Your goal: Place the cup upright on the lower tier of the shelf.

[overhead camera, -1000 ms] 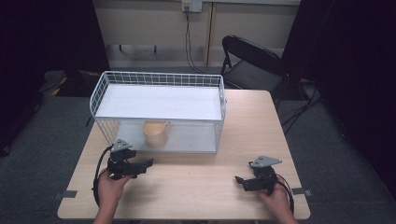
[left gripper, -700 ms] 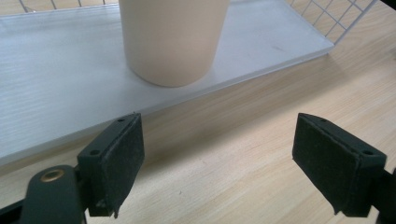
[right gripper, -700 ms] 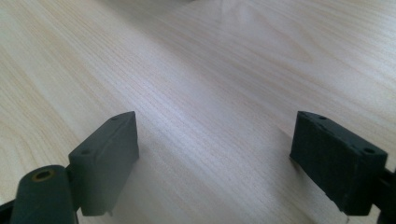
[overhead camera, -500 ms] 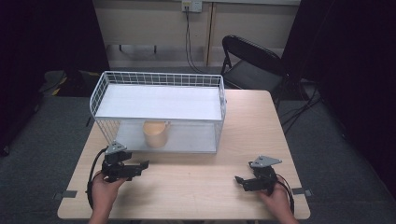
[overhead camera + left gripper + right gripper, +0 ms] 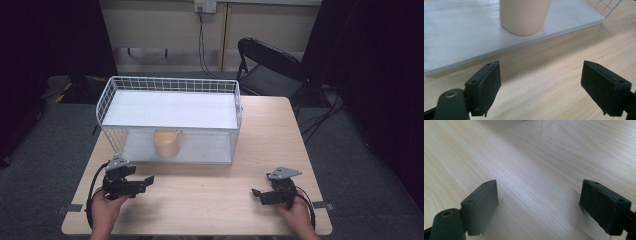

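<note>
One tan cup [image 5: 167, 143] stands upright on the low white shelf [image 5: 200, 147] inside the one wire basket [image 5: 170, 85], near its front edge. There are two grippers. The left gripper [image 5: 145, 182] is on the table [image 5: 210, 190], near the cup and in front of it, with its jaws wide apart and nothing between them. The right gripper [image 5: 256, 194] is far from the cup, off to the side, and its jaws are wide apart and empty too. One black chair [image 5: 265, 65] stands behind the table, far from the cup.
</note>
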`<state>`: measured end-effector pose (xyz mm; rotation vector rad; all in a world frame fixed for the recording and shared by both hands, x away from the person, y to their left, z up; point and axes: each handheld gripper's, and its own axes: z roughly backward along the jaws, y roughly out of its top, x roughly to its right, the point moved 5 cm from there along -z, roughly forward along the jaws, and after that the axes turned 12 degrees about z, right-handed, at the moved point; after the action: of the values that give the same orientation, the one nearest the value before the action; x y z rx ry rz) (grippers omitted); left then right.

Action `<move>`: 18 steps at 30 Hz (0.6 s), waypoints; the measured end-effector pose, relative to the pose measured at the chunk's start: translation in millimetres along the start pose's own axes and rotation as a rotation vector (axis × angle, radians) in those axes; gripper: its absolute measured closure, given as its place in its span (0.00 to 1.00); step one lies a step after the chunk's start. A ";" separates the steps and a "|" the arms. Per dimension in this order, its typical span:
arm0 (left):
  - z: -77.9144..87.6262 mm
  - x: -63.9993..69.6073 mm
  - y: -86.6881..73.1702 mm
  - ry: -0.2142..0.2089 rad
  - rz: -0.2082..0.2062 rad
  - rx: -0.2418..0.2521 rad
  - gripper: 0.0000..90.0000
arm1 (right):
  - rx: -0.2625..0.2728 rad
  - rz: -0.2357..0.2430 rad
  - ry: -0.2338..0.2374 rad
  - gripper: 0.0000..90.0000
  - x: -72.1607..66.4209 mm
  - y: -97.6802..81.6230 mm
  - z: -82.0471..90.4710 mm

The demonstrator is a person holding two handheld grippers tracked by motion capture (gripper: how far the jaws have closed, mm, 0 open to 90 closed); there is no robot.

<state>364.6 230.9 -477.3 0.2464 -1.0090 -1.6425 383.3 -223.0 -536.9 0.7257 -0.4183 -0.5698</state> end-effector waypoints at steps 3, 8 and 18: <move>2.0 -0.4 -1.3 -0.006 0.007 0.004 0.18 | 0.000 0.000 0.000 0.16 0.0 0.0 0.0; 5.9 -1.4 -4.4 -0.007 0.005 -0.001 0.18 | 0.000 0.000 0.000 0.16 0.0 0.0 0.0; 15.5 0.4 -3.9 0.000 0.004 0.012 0.18 | 0.000 0.000 0.000 0.16 -0.1 -0.1 0.1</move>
<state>351.9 238.0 -470.4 0.2526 -1.0185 -1.6336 383.1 -223.0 -536.9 0.7253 -0.4184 -0.5705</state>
